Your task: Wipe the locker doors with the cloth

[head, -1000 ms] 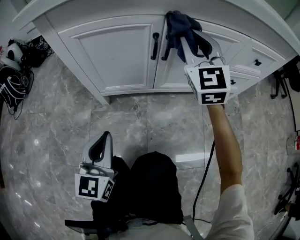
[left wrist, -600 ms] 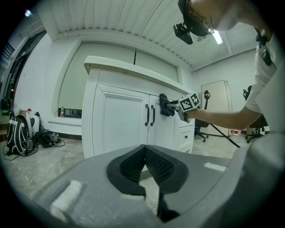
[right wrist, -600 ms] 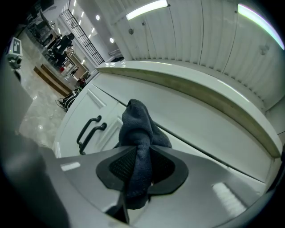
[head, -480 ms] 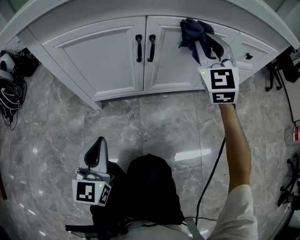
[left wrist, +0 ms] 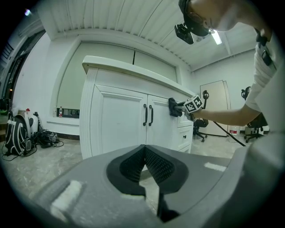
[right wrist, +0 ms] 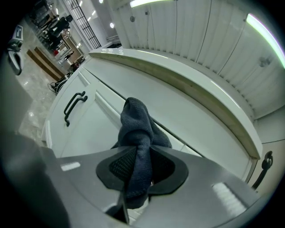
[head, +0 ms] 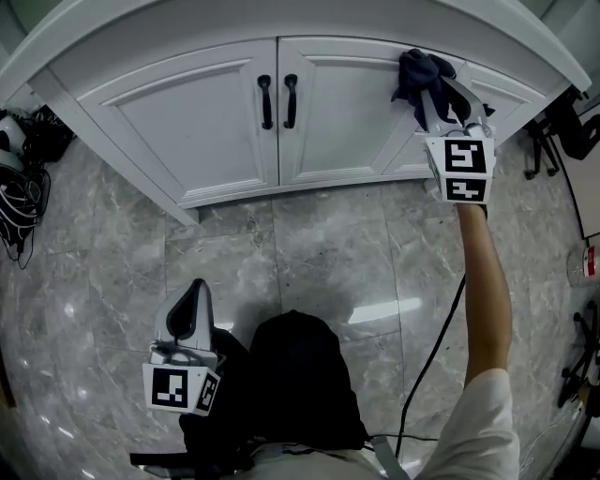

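Observation:
My right gripper (head: 433,92) is shut on a dark blue cloth (head: 417,75), which presses against the upper right part of the right-hand white locker door (head: 347,108). In the right gripper view the cloth (right wrist: 139,147) is bunched between the jaws, with the door (right wrist: 91,127) right behind it. The left door (head: 183,117) and the two black handles (head: 277,99) lie to the left of the cloth. My left gripper (head: 192,305) hangs low over the floor beside the person's leg, shut with nothing in it (left wrist: 144,171).
White drawer fronts (head: 511,98) continue right of the doors under a white countertop (head: 281,14). Grey marble floor (head: 309,253) lies below. Bags and cables (head: 19,178) sit at the left; a chair base (head: 553,131) stands at the right. A black cable (head: 427,375) trails by the right arm.
The right gripper with the cloth has slid to the right along the top of the right door, away from the handles. The left gripper has stayed low, drifting slightly.

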Available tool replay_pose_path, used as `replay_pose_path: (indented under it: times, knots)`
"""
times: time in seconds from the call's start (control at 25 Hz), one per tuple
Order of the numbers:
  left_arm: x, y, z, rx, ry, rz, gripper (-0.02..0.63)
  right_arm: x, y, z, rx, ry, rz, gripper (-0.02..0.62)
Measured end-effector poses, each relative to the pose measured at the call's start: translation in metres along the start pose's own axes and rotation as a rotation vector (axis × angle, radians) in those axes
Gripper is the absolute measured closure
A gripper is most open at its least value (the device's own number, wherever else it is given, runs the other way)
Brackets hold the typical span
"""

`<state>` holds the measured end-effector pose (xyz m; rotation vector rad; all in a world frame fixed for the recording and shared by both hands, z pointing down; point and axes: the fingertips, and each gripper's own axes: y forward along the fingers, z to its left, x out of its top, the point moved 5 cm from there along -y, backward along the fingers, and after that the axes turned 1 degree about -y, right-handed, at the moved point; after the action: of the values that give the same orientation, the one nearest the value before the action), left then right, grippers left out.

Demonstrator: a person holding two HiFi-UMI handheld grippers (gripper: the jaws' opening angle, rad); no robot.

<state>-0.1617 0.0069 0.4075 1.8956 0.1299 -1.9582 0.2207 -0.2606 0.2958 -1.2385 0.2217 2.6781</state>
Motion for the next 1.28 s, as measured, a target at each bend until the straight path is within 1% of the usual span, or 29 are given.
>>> replay_pose_path:
  times: [0.16, 0.24, 0.4, 0.52, 0.64, 0.72, 0.8, 1.04, 1.16, 1.28]
  knots:
    - [0.001, -0.001, -0.002, 0.001, 0.002, -0.006, 0.604, -0.002, -0.001, -0.004, -0.005, -0.013, 0.008, 0.514]
    - [0.002, -0.002, -0.002, 0.003, 0.003, -0.008, 0.604, 0.003, -0.005, 0.002, 0.003, -0.007, -0.012, 0.514]
    - [0.002, -0.003, -0.002, 0.002, 0.004, -0.01, 0.604, 0.029, -0.021, 0.04, 0.074, -0.002, -0.105, 0.514]
    - [0.002, -0.002, -0.004, -0.002, 0.003, -0.011, 0.604, 0.047, -0.024, 0.075, 0.136, 0.049, -0.154, 0.514]
    - [0.002, -0.003, -0.005, -0.001, 0.005, -0.01, 0.604, 0.055, -0.018, 0.103, 0.176, 0.113, -0.179, 0.514]
    - [0.003, -0.005, -0.004, 0.003, 0.007, -0.009, 0.604, 0.06, -0.01, 0.115, 0.19, 0.156, -0.187, 0.514]
    - [0.003, -0.006, -0.003, 0.007, 0.006, -0.009, 0.604, 0.063, -0.003, 0.125, 0.202, 0.177, -0.191, 0.514]
    - [0.002, -0.007, -0.002, 0.009, 0.003, -0.01, 0.604, 0.064, 0.019, 0.152, 0.243, 0.18, -0.168, 0.514]
    - [0.001, -0.006, -0.003, 0.002, 0.001, -0.007, 0.604, 0.061, 0.024, 0.152, 0.247, 0.179, -0.173, 0.514]
    - [0.0, -0.005, -0.004, 0.003, 0.003, -0.006, 0.604, 0.055, 0.025, 0.149, 0.246, 0.14, -0.164, 0.512]
